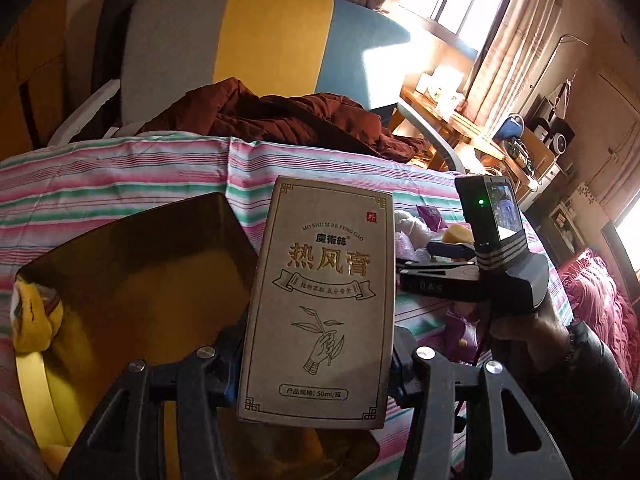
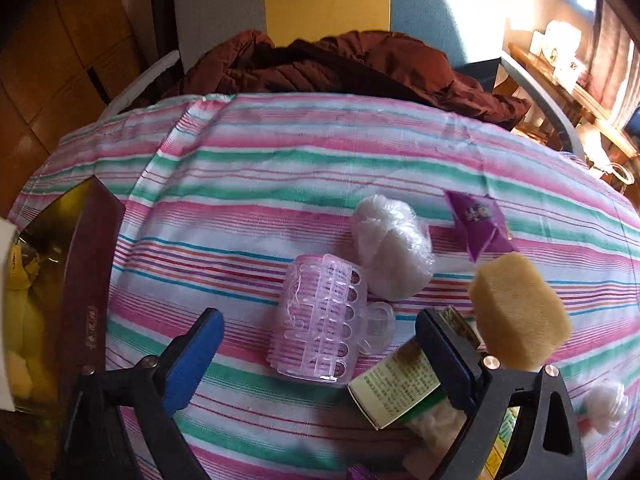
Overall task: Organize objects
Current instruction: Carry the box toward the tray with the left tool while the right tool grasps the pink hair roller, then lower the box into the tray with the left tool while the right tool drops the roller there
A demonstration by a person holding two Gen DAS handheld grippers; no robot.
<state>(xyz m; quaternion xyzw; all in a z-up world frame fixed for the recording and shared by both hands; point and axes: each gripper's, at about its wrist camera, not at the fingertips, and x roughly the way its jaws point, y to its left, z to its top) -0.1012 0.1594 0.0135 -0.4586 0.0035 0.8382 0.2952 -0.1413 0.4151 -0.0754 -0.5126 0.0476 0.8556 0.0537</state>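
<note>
Box: a tan carton (image 1: 320, 300) with gold print stands upright between the left jaws, its lower half at the pads, its top rising clear above them.
Left gripper (image 1: 316, 364): jaws narrow, pressed on the carton's two long sides; it is held above the striped cloth (image 1: 140, 168), beside the bin.
Bin: an amber see-through bin (image 1: 132, 280) sits at the left edge of the bench, just left of the held carton; yellow things (image 1: 36, 320) show through its wall.
Right gripper (image 2: 320, 340): jaws wide and holding nothing; the blue left pad (image 2: 192, 356) hangs over bare cloth.
Roller: a pink hair roller (image 2: 320, 320) lies on the cloth between the right jaws, touching neither pad.
Green box: a small green and white box (image 2: 396, 384) lies under the right-hand pad, on the near side of the bench; whether they touch I cannot tell.
Sponge: a tan sponge (image 2: 520, 312) lies just right of that pad, near the right edge.
White wad: a white crinkled bundle (image 2: 392, 244) lies just behind the roller, touching it.
Purple packet (image 2: 480, 224): behind the sponge, toward the far right.
Small wad: another white wad (image 2: 604, 400) at the near right edge.
Far edge: a dark red jacket (image 2: 340, 64) is heaped there, against a chair back.
Person: a dark-sleeved hand (image 1: 532, 332) grips the right tool in the left view.
</note>
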